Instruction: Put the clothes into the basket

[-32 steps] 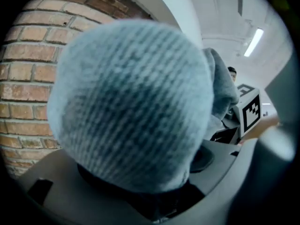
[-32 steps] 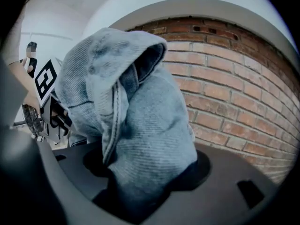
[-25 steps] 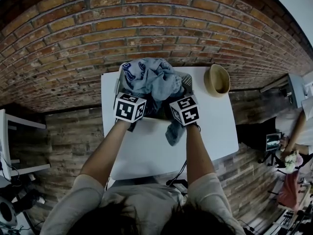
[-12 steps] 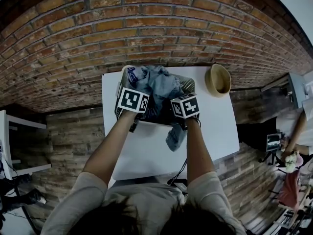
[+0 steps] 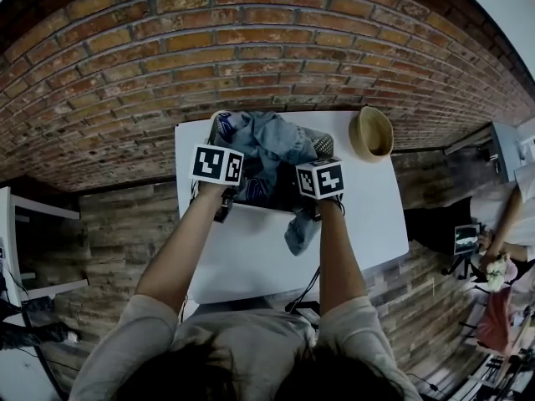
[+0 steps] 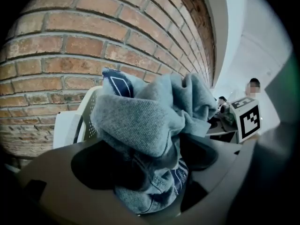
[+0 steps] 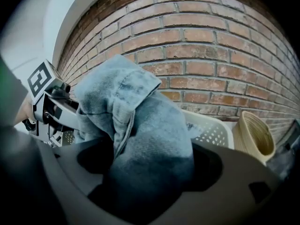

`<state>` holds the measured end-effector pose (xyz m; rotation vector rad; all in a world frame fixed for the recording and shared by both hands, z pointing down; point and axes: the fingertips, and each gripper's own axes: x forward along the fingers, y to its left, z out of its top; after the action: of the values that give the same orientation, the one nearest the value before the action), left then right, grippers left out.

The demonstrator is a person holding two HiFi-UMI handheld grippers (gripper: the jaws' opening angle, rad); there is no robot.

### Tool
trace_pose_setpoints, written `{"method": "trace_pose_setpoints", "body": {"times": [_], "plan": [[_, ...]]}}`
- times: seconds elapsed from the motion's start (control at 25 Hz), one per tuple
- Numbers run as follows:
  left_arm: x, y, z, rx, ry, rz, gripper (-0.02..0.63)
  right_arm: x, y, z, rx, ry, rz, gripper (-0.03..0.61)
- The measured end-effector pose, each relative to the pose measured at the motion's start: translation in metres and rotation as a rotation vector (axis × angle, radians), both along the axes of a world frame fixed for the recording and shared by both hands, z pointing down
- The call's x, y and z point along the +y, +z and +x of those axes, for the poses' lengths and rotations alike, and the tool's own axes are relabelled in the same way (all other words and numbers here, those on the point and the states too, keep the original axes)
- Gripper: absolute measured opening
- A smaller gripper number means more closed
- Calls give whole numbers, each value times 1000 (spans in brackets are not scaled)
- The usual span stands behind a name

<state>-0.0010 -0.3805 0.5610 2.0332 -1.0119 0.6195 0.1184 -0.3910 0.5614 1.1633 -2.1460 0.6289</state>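
A heap of blue-grey clothes [image 5: 267, 140] fills the white perforated basket [image 5: 322, 143] at the table's far edge by the brick wall. One denim piece [image 5: 299, 232] hangs over the basket's front onto the table. My left gripper [image 5: 224, 153] is at the basket's left front and my right gripper [image 5: 313, 164] at its right front. The jaws of both have just been opening. In the left gripper view a grey knit and denim bundle [image 6: 150, 121] lies between the wide jaws of the left gripper [image 6: 150, 168]. In the right gripper view, denim [image 7: 145, 125] lies between the spread jaws of the right gripper [image 7: 150, 168].
A woven bowl [image 5: 371, 134] stands on the white table [image 5: 251, 257] to the right of the basket. The brick wall [image 5: 251, 48] rises right behind the basket. A person sits far off at the right, beside other furniture.
Both grippers moved forward and down to the basket's front. The clothes bundle sank from above the rim into the basket. The left marker cube rolled.
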Motion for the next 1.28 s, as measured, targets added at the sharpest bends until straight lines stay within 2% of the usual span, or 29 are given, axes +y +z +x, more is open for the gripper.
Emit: {"method": "trace_pose_setpoints", "body": {"times": [0.2,0.4,0.6,0.76,0.92,1.0,1.12,1.2,1.28], "plan": [[5,-15,-1,1,-16,52,425,5,-13,15,47,63,39,425],[11,-33,-2,-1,-30,131,425,10,-47,15,-21,99,142,425],[22,-54,-1,-20,-22,229,425,20,-65,11,-42,120,218,423],[28,-76,-5,-49,-28,344,423,29,-77,-1,-86,106,248,423],[30,-91,-2,-33,-32,395,420,38,-87,-15,-120,89,289,409],[32,-96,-2,-22,-40,417,373,42,-93,-20,-127,85,318,315],[39,-103,0,-6,-38,454,285,51,-103,-23,-140,91,358,229],[46,-109,3,18,-29,484,179,57,-110,-23,-142,100,390,138],[54,-117,8,45,-20,526,89,63,-117,-23,-147,111,421,87]]}}
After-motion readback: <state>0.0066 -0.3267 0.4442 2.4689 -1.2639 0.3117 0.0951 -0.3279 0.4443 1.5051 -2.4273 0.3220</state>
